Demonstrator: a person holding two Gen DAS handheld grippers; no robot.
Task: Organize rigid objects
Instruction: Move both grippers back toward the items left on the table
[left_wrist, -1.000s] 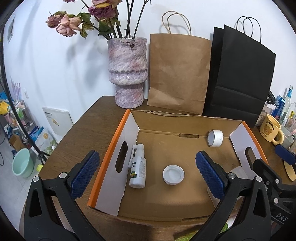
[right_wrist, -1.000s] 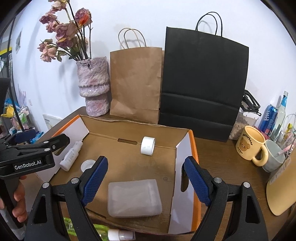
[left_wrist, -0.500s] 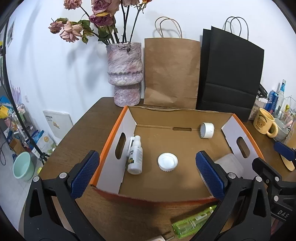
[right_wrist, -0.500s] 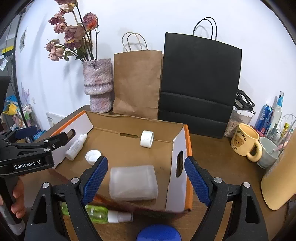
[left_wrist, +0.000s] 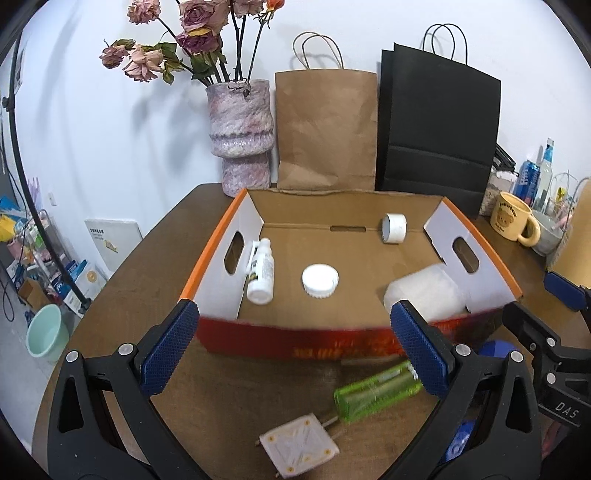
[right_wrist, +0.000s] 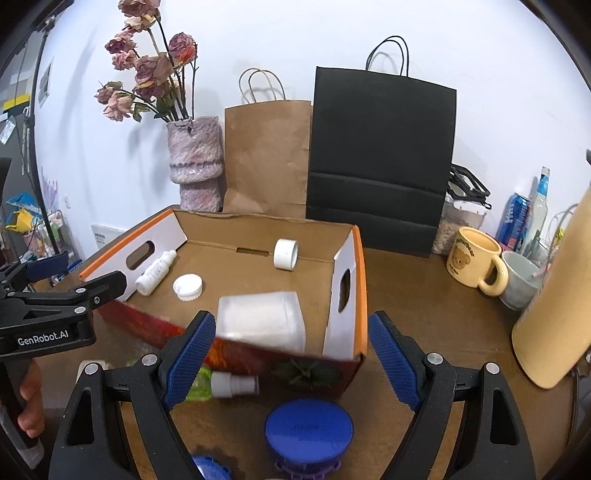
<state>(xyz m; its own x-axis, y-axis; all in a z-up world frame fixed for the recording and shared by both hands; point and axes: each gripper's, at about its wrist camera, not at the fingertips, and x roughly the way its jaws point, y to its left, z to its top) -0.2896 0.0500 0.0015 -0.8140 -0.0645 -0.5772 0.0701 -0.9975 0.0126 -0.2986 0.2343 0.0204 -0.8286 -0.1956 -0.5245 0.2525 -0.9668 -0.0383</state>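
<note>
Left wrist view, one box (left_wrist: 218, 236) holding four items, both tools (left_wrist: 295, 350) (right_wrist: 291, 360) spread, empty.

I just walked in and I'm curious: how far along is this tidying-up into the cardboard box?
Partly done. The cardboard box already holds a white bottle, a white cap, a tape roll and a frosted container. Nothing is in hand: the left gripper and right gripper are both open and empty. Left outside: a green spray bottle, a white plug and a blue round object.
</note>
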